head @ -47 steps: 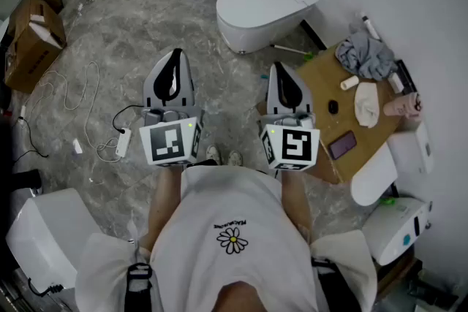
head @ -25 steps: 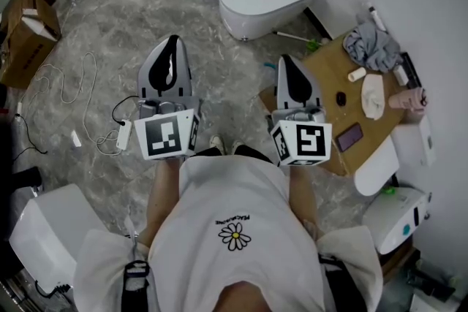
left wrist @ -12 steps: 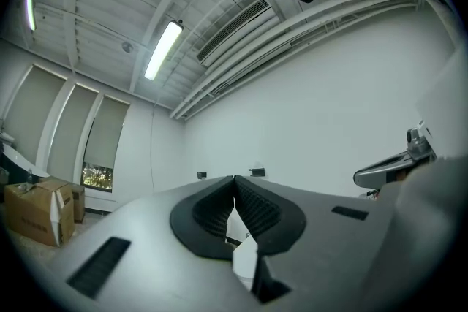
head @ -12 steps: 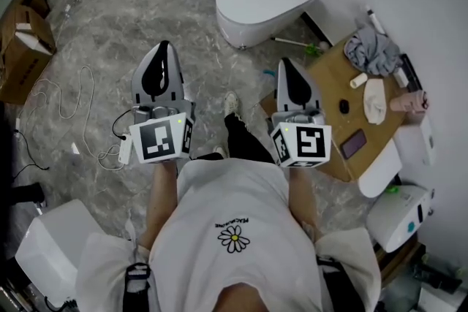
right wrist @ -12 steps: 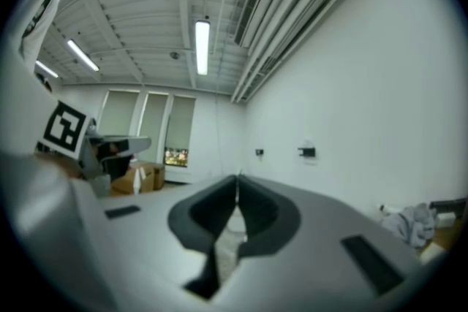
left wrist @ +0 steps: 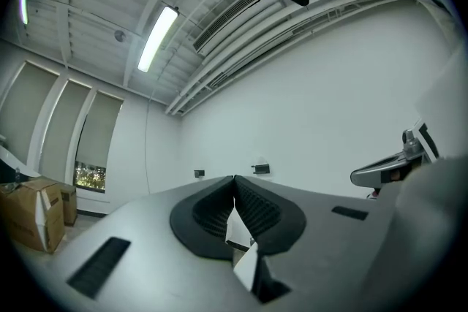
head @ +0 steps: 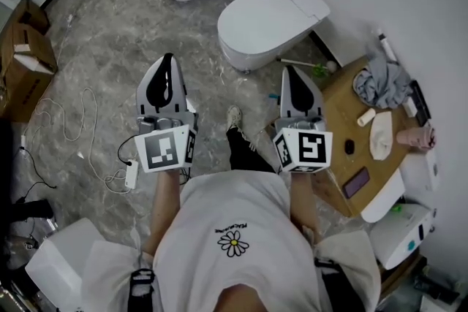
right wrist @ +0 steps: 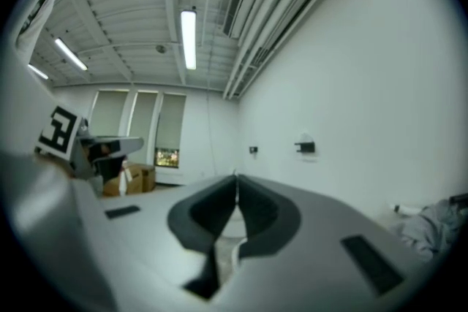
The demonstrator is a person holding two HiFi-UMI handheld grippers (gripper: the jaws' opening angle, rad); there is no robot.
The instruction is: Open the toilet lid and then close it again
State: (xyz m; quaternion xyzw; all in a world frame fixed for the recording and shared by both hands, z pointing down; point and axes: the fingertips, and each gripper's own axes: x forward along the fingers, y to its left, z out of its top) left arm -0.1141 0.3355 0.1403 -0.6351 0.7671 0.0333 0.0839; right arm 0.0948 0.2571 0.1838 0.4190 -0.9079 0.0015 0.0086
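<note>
The left hand-held gripper (head: 167,61) and the right hand-held gripper (head: 289,72) both have their jaws pressed together, empty, held side by side above the marble floor (head: 102,33). Ahead of them, against the wall, stands the toilet (head: 245,47), its lid (head: 281,2) down and well apart from both.
</note>
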